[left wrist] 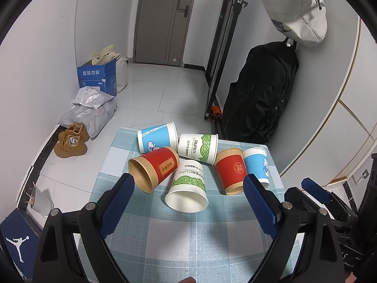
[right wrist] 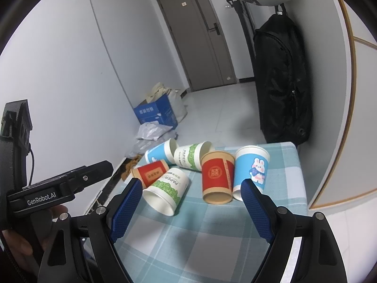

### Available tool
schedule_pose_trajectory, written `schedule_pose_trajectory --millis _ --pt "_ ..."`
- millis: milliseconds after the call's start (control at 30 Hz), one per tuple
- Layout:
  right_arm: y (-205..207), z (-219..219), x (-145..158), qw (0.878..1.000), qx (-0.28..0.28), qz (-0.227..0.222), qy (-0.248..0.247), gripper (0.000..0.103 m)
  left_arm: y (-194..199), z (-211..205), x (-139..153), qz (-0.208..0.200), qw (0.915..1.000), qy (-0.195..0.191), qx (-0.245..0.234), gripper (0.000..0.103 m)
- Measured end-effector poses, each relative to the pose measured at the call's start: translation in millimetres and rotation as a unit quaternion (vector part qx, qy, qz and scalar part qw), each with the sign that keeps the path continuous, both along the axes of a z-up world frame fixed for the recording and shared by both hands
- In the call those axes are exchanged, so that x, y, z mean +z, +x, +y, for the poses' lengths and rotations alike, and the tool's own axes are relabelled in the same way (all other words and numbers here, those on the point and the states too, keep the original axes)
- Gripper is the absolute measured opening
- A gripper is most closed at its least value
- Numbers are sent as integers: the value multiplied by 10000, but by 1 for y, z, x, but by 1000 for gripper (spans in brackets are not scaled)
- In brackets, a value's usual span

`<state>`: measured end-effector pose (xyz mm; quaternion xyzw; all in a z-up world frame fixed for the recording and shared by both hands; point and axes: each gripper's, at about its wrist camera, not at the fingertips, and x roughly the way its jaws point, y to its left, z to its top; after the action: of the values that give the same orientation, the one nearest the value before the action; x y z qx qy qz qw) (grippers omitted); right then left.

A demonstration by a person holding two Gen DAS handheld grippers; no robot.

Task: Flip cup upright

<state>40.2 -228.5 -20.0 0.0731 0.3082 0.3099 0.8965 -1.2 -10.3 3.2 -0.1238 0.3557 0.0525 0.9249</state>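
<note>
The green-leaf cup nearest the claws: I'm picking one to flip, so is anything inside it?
The green-leaf cup lies on its side, mouth toward the cameras. The visible interior is bare white; the deepest part near its base is not visible.

The left fingers (left wrist: 117, 202) cover the near rim of a red cup (left wrist: 153, 168), the white bag (left wrist: 294, 11) is cut off at the frame's upper right, and the blue box's (left wrist: 97, 77) smaller print is unreadable.
</note>
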Motion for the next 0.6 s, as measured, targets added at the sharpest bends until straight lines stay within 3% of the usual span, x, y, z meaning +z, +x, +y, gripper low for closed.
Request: schedule_pose_trajectory --millis 600 --pt "3 3 -5 9999 85 133 -3 86 14 1 -6 129 9998 -135 -88 91"
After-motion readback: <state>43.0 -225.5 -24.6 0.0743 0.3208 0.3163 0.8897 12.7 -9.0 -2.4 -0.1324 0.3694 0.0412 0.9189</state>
